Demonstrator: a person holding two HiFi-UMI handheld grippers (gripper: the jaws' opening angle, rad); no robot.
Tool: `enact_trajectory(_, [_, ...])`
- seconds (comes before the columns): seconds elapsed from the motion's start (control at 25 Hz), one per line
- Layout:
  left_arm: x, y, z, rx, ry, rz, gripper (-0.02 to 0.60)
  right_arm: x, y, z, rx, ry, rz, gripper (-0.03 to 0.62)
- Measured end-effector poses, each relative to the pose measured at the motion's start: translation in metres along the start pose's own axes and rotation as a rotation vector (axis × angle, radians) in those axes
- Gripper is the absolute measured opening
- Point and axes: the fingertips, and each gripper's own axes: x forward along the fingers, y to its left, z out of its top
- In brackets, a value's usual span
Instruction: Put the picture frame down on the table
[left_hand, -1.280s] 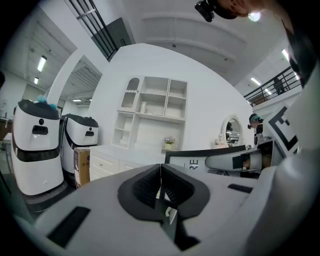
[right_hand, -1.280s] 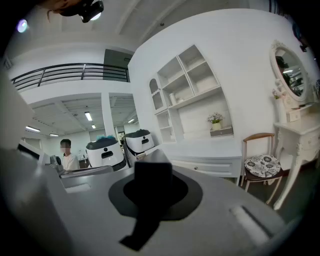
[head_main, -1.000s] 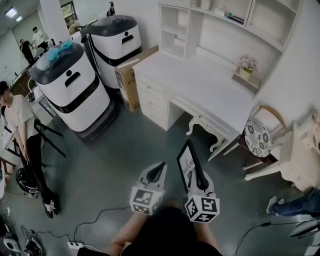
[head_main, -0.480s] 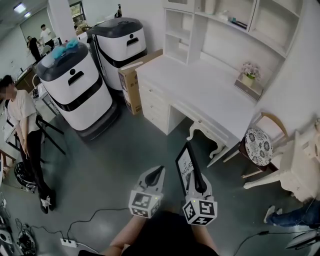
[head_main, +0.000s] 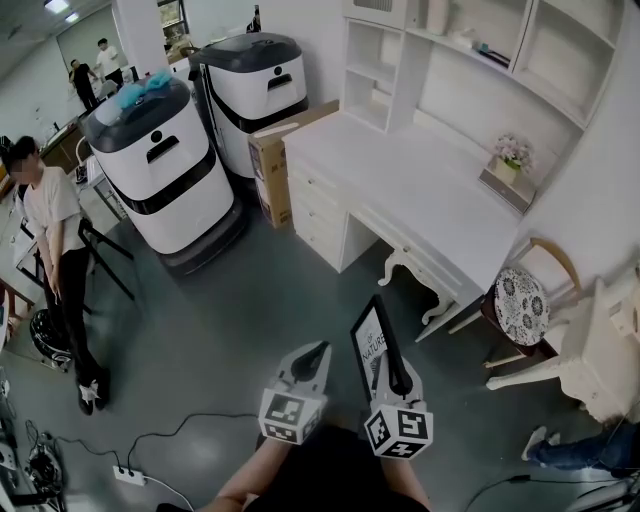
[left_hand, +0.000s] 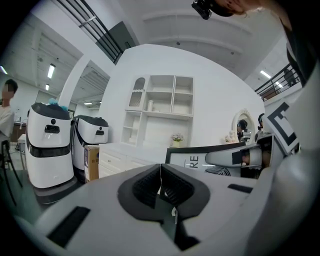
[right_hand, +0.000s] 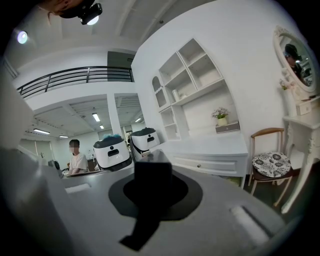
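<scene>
A black picture frame (head_main: 369, 337) with a white print stands upright on edge over the grey floor, with my right gripper (head_main: 388, 345) shut on it. In the right gripper view the frame's dark edge (right_hand: 153, 172) fills the gap between the jaws. My left gripper (head_main: 322, 349) hangs beside it on the left, shut on nothing, its pads meeting in a line (left_hand: 160, 172). From there the frame (left_hand: 192, 154) and the right gripper (left_hand: 235, 157) show at the right. The white desk (head_main: 400, 170) lies ahead, some way beyond both grippers.
A flower pot on a small box (head_main: 510, 160) sits at the desk's far right, with shelves (head_main: 470, 60) above. A cushioned chair (head_main: 522, 300) stands at the desk's right. Two white machines (head_main: 160, 165), a cardboard box (head_main: 272, 165), a standing person (head_main: 55, 225) and floor cables (head_main: 170, 440) are to the left.
The head view has drifted slightly, so the room sits a little differently in the picture. Both grippers and the clamped frame keep the same pose.
</scene>
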Motion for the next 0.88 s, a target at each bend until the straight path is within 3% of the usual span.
enact_trajectory(0.88, [0.072, 0.042, 0.023, 0.004, 0.0, 0.023, 0.012, 0.078, -0.018, 0.029, -0.027, 0.004, 0.01, 0.015])
